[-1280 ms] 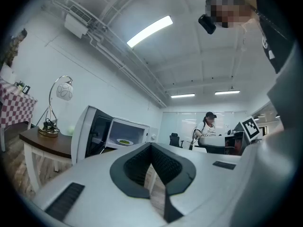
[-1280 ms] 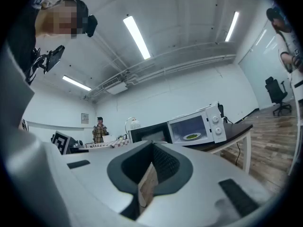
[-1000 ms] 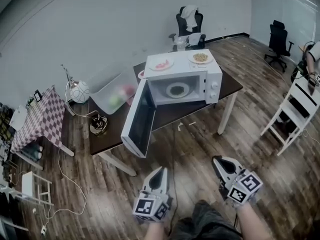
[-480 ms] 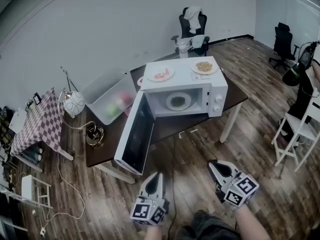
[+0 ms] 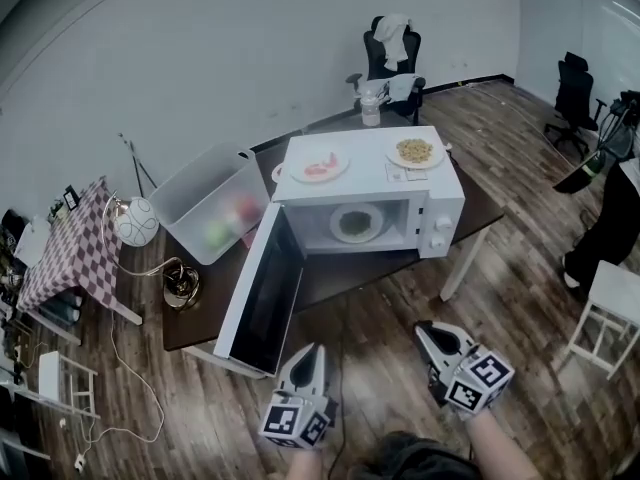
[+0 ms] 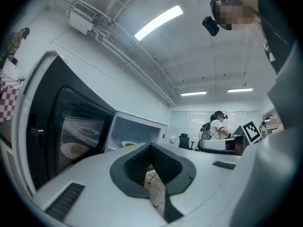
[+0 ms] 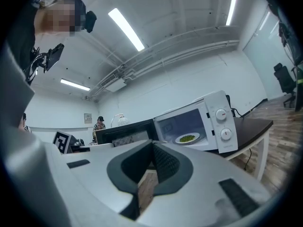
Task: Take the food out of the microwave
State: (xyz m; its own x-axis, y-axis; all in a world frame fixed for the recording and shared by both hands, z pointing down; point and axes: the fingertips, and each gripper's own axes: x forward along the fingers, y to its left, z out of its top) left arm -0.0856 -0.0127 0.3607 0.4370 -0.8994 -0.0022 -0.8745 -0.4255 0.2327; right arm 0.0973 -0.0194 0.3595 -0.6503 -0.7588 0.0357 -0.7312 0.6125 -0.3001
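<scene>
Plate of green food [image 5: 354, 223] sat inside microwave [image 5: 441, 206] on desk [image 5: 340, 273], door [image 5: 262, 293] open. Left hand-held gripper [image 5: 317, 349] and right hand-held gripper [image 5: 425, 328], short of microwave: jaws together, empty.

Sparse office-like room: bare white wall [image 5: 200, 58], wood-plank floor [image 5: 520, 238], black swivel office chair [image 5: 392, 48], long ceiling strip lights [image 6: 158, 22], white microwave [image 5: 360, 173] on dark brown table [image 5: 345, 273].
</scene>
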